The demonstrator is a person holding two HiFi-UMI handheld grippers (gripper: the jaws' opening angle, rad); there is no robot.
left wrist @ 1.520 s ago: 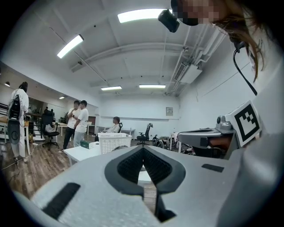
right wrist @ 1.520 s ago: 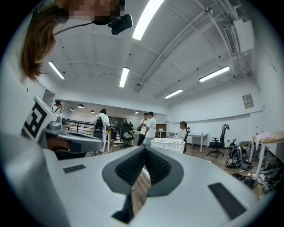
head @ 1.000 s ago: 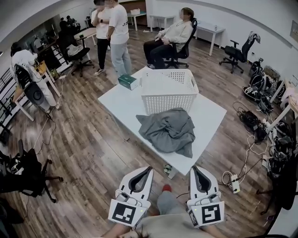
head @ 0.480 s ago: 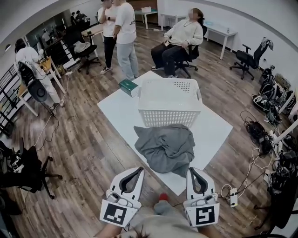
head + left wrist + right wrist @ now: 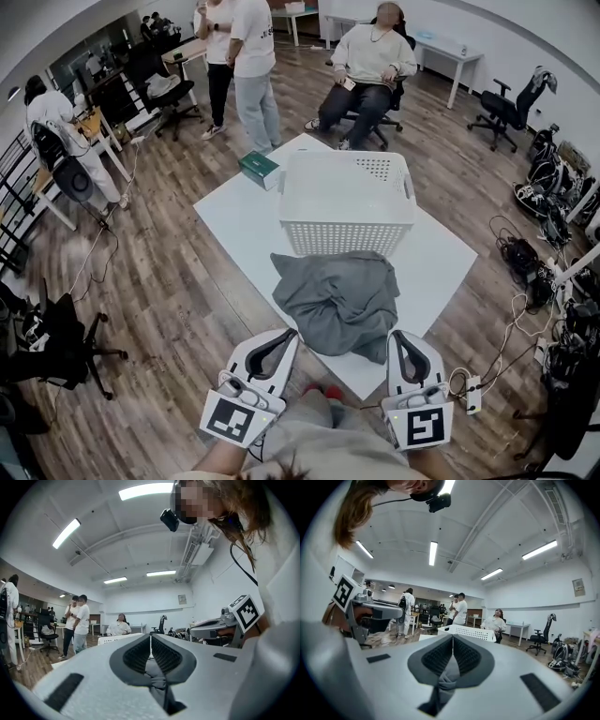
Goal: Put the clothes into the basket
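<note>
A crumpled grey garment (image 5: 339,298) lies on the white table (image 5: 246,214), right in front of a white perforated basket (image 5: 347,202) that has nothing visible inside. My left gripper (image 5: 288,336) is held near the table's near edge, just left of the garment, its jaws shut and empty. My right gripper (image 5: 398,337) hangs at the garment's near right side, also shut with nothing held. In the left gripper view the left gripper (image 5: 150,638) points level across the room, the basket (image 5: 117,639) just past it. The right gripper (image 5: 453,638) likewise points at the basket (image 5: 469,632).
A green box (image 5: 258,166) lies on the table's far left corner. Two people (image 5: 242,56) stand behind the table and one sits in a chair (image 5: 367,58). Office chairs, desks and cables (image 5: 525,262) ring the wooden floor.
The view has come closer to the table. Both grippers now sit nearer the garment's near edge; their jaws stay shut. The garment and basket have not moved.
</note>
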